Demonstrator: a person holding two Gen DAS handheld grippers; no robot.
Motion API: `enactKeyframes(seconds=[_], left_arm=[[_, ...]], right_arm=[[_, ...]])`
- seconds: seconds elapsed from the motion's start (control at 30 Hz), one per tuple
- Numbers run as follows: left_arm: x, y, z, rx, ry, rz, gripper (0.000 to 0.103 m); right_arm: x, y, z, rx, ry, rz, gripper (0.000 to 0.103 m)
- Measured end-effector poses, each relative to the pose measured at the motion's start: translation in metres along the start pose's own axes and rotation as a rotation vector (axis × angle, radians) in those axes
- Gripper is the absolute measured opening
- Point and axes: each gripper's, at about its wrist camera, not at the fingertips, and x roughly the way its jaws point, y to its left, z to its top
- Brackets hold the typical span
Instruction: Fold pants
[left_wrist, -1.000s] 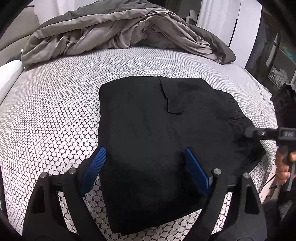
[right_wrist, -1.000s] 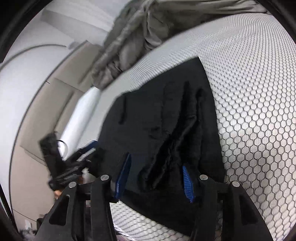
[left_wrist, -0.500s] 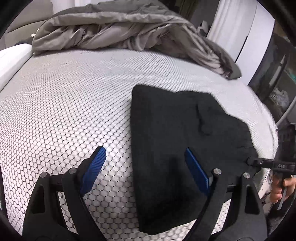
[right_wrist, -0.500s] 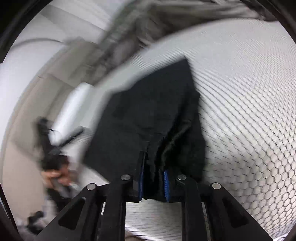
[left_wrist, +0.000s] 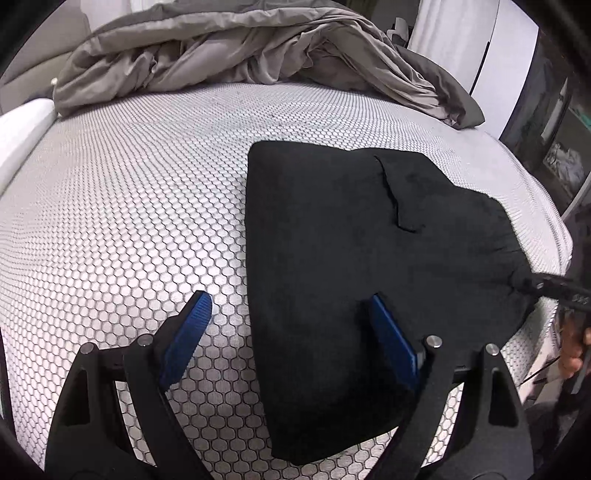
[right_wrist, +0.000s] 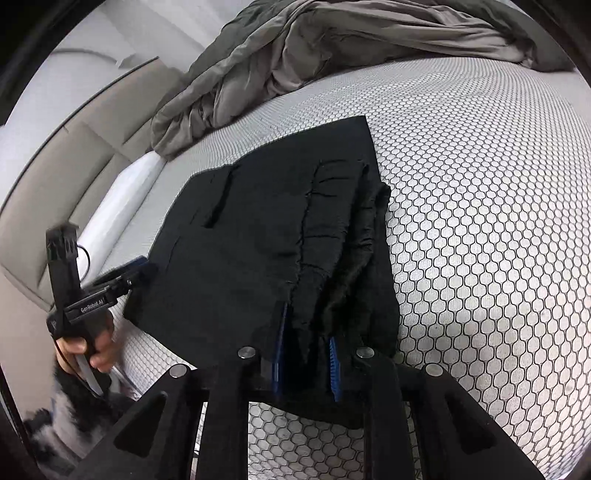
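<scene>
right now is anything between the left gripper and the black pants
Nothing visible. The left gripper hangs open right over the near edge of the pants, with only bare mattress beside them. The right gripper already pinches the waistband.

We are working in a home bedroom. A mattress (left_wrist: 129, 206) with a honeycomb-patterned cover fills both views, a rumpled grey duvet (left_wrist: 229, 48) is heaped at its far end, and a padded beige headboard (right_wrist: 74, 147) runs alongside.
</scene>
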Motion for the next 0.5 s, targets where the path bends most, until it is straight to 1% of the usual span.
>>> enactKeyframes(seconds=[0.03, 0.1, 0.17, 0.23, 0.27, 0.33, 0.37, 0.43, 0.5], left_arm=[[-0.004, -0.002, -0.001, 0.009, -0.02, 0.009, 0.085], [-0.012, -0.007, 0.0, 0.029, -0.05, 0.007, 0.085], [-0.02, -0.018, -0.002, 0.087, -0.066, -0.048, 0.085], [-0.024, -0.034, -0.008, 0.166, -0.078, -0.074, 0.086], [-0.025, -0.04, -0.011, 0.194, -0.075, -0.078, 0.085], [-0.021, -0.048, -0.016, 0.232, -0.052, -0.084, 0.085], [-0.018, -0.05, -0.018, 0.243, -0.04, -0.085, 0.085], [-0.011, -0.053, -0.021, 0.254, -0.016, -0.069, 0.085], [-0.009, -0.053, -0.022, 0.241, -0.01, -0.066, 0.085]], right_arm=[[-0.006, 0.002, 0.0, -0.01, -0.019, 0.0, 0.02], [-0.022, 0.014, 0.001, -0.059, -0.102, -0.039, 0.022], [-0.029, 0.025, 0.003, -0.103, -0.153, -0.069, 0.024], [-0.03, 0.034, 0.005, -0.144, -0.173, -0.121, 0.024], [-0.03, 0.038, 0.007, -0.16, -0.175, -0.183, 0.025], [-0.033, 0.037, 0.01, -0.162, -0.187, -0.226, 0.026], [-0.034, 0.035, 0.011, -0.151, -0.181, -0.238, 0.029], [-0.034, 0.026, 0.012, -0.132, -0.154, -0.221, 0.034], [-0.037, 0.026, 0.011, -0.137, -0.188, -0.178, 0.034]])
